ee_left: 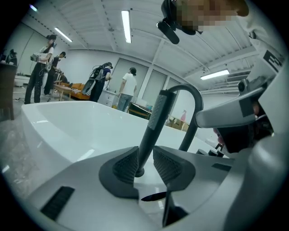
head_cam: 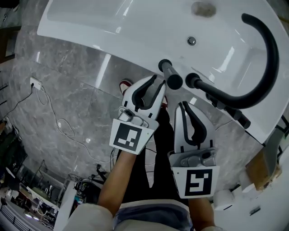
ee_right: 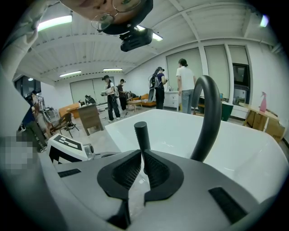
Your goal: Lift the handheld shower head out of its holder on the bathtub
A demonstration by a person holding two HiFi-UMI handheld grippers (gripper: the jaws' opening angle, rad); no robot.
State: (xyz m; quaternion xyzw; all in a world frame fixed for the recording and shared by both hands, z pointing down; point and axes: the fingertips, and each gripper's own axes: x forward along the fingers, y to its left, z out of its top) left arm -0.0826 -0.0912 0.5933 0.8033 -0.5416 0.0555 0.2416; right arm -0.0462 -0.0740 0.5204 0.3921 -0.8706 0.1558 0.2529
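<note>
The white bathtub (head_cam: 90,18) fills the top of my head view, on a grey marbled floor (head_cam: 67,90). One black spout (head_cam: 272,52) arches over its rim, and its foot stands just beside the one shower head (head_cam: 170,74). That is the nearest thing in the way.

The shower head is a dark rod with a textured grip. It stands upright in its holder on the rim, between the spout and my left gripper (head_cam: 158,83).

I run two grippers. The left one's jaws stand partly apart. In the left gripper view the rod shows in the gap between the pads, and I see neither pad clearly pressing on it. The right gripper (head_cam: 185,104) sits just beside it, a little back from the rim. Its jaws are all but together, with nothing between them.

Each gripper carries one marker cube, left (head_cam: 131,136) and right (head_cam: 198,182). Each shows me one black square pattern on white.

Beyond the tub, the right gripper view shows at least four people (ee_right: 186,85) standing, well apart from the rig.

Smaller things: one white cable (head_cam: 61,124) loops across the floor from a socket (head_cam: 35,83). One drain (head_cam: 203,9) and one round metal fitting (head_cam: 191,41) sit inside the tub.
</note>
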